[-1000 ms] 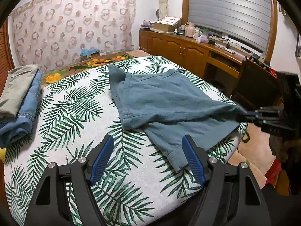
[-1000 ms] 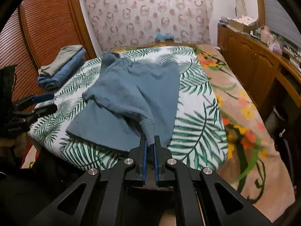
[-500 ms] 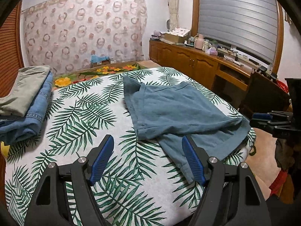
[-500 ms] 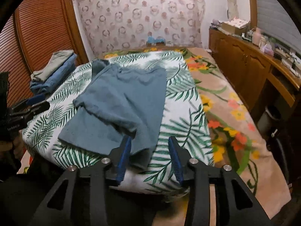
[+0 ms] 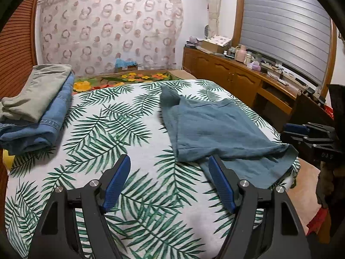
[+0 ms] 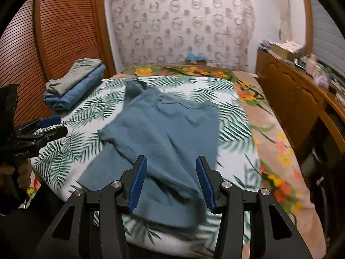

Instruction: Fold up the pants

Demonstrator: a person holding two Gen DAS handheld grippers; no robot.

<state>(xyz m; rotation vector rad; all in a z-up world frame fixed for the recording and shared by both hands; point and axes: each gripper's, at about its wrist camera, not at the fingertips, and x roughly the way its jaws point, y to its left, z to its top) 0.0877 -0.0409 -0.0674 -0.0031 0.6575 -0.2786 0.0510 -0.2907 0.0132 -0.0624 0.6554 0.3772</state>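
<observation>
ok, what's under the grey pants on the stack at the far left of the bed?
Folded jeans lie directly under the grey pants, on the leaf-print sheet. A bit of yellow shows at the stack's near edge; anything else beneath is covered.

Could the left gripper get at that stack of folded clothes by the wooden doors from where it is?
Probably yes. The left gripper is open and empty, and only bare leaf-print bedspread lies between it and the folded stack; the teal pants lie off to the other side.
</observation>
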